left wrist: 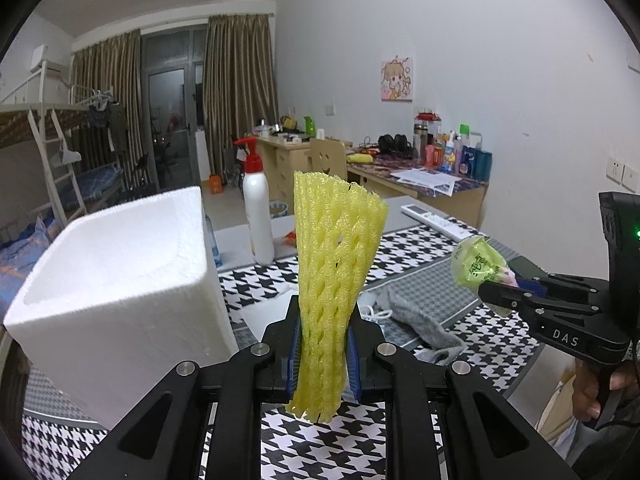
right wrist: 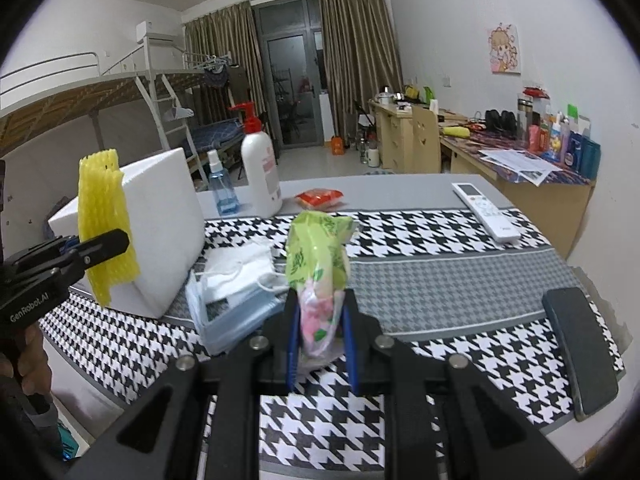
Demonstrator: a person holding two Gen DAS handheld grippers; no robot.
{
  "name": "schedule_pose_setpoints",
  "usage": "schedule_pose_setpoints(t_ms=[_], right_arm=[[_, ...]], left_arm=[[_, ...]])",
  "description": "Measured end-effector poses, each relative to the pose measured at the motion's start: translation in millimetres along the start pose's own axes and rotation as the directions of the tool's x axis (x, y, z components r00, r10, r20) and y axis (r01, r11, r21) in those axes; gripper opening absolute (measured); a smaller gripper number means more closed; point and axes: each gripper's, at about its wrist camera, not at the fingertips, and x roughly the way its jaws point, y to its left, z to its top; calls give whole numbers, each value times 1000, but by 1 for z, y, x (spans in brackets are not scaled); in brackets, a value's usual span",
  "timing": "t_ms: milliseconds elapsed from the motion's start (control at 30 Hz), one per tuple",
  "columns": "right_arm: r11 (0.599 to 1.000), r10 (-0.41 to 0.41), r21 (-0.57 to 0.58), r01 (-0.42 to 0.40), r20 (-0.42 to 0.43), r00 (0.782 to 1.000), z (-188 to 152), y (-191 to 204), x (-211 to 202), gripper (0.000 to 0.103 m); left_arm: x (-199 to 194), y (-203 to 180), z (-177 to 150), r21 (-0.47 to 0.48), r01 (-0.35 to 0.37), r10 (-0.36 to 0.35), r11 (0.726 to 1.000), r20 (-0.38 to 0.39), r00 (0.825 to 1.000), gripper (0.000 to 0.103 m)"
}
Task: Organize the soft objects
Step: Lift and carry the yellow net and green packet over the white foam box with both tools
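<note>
Though upright — foam net point(left wrist: 332, 264) between left claw point(left wrist: 323, 340) pads.

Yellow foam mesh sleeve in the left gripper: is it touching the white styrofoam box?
Cannot tell. In the right wrist view the yellow foam mesh sleeve overlaps the white styrofoam box; the left wrist view shows neither contact nor gap plainly.

White foam box point(left wrist: 116, 280): interior mostly hidden behind its near walls, contents can't tell. Grey cloth point(left wrist: 420, 328) partly behind the left gripper point(left wrist: 323, 354) (bottom edge cuts off the body). Face mask stack point(right wrist: 232, 300): near corner covered by the right gripper point(right wrist: 320, 344). Remote point(right wrist: 486, 210) button labels too small to read. Plastic bag point(right wrist: 320, 264) print illegible. Dark case point(right wrist: 580, 352) blurred at the table's right edge.
</note>
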Motion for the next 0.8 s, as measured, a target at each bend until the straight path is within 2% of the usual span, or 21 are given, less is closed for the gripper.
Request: schedule_pose_setpoints(t_ms=[333, 800], right_arm=[[999, 19, -26, -18, 40, 999, 16, 14, -5, 23], [997, 55, -56, -51, 74, 996, 45, 33, -9, 23]], left_arm=[[-10, 8, 13, 5, -45, 45, 999, 29, 999, 20], [-14, 26, 38, -24, -63, 64, 998, 57, 996, 20]])
